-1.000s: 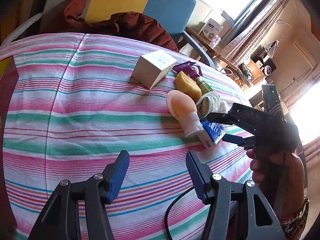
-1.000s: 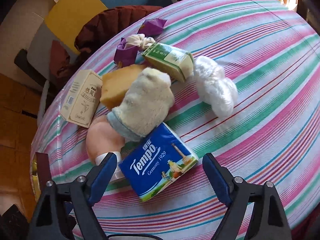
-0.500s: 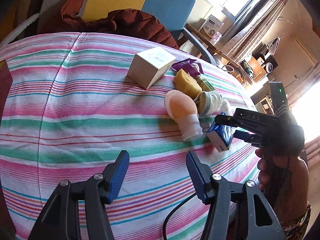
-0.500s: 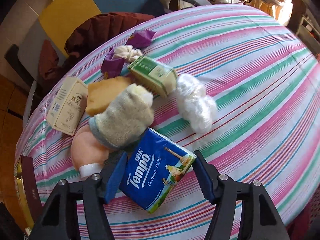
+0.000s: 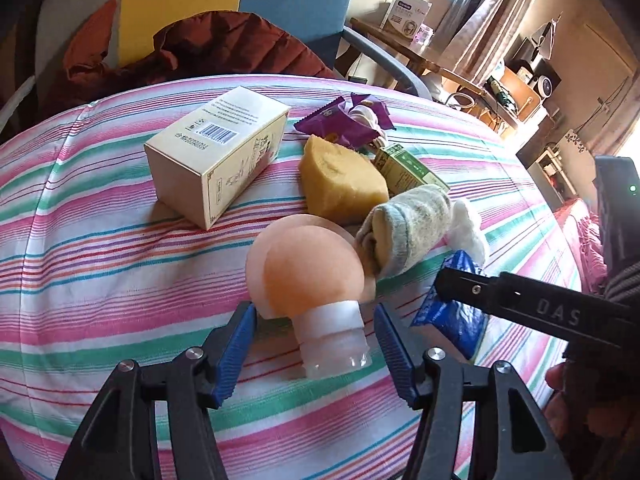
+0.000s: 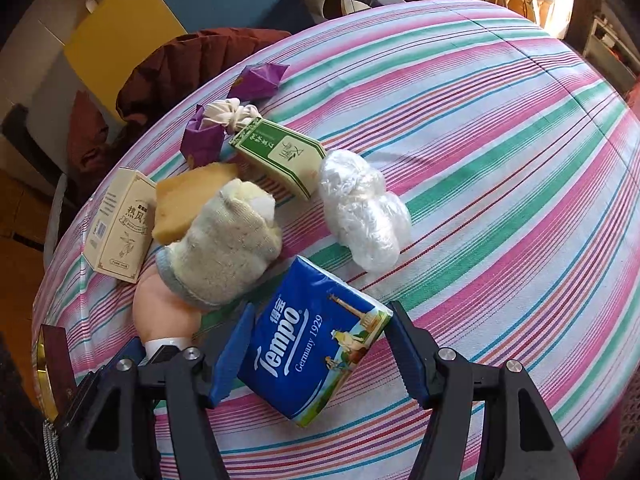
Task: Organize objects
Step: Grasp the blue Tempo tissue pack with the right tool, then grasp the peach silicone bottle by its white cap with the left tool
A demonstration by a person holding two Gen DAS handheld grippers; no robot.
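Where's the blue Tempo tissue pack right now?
The blue Tempo tissue pack sits between the right gripper's fingers, just below the rolled grey sock.

The left gripper (image 5: 314, 342) angles steeply down, its blue jaws opening around a peach bottle's white cap (image 5: 334, 332) without pressing it. At three o'clock, the right gripper (image 6: 320, 350) clamps a blue tissue pack (image 6: 316, 344); fingers (image 5: 560, 380) wrap its handle.
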